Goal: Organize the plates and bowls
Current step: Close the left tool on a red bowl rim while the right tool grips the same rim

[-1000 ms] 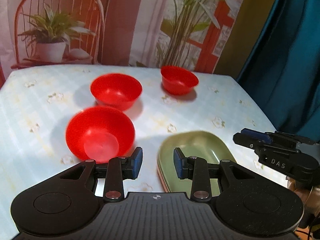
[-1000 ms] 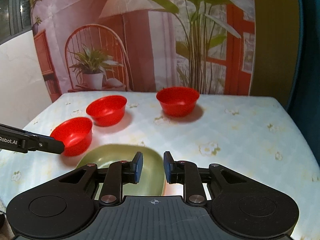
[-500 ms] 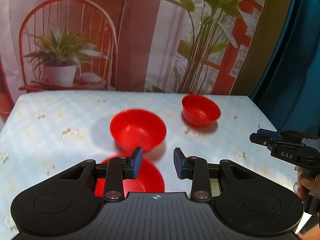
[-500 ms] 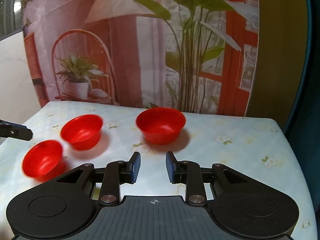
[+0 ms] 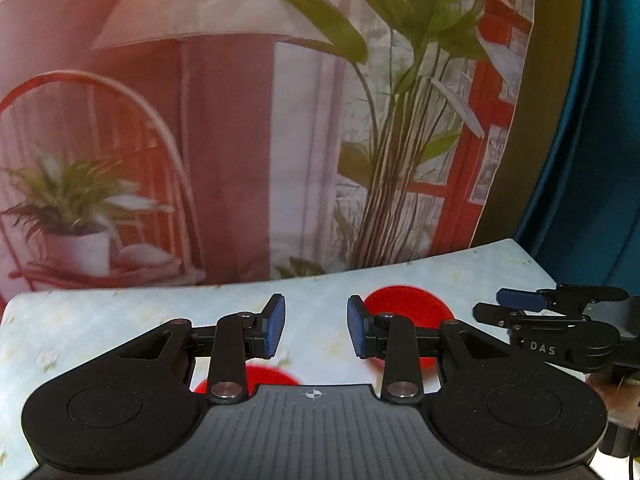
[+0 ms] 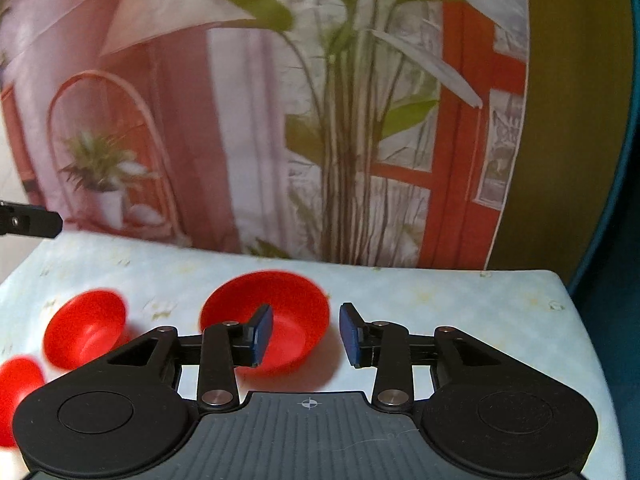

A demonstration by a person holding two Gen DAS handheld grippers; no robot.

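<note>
Sitting blurred, three glossy red bowls [image 6: 266,334], floral tablecloth [image 6: 440,304]

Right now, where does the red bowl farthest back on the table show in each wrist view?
Left wrist: far red bowl right of centre, behind the right blue pad.
Right wrist: centre, behind the left pad.
Shared landmark: tall printed plant on the backdrop.

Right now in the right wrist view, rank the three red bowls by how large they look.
1. Middle bowl, though it is nearest.
2. Bowl to its left.
3. Bowl at the left edge, mostly cut off, so unsure.
</note>
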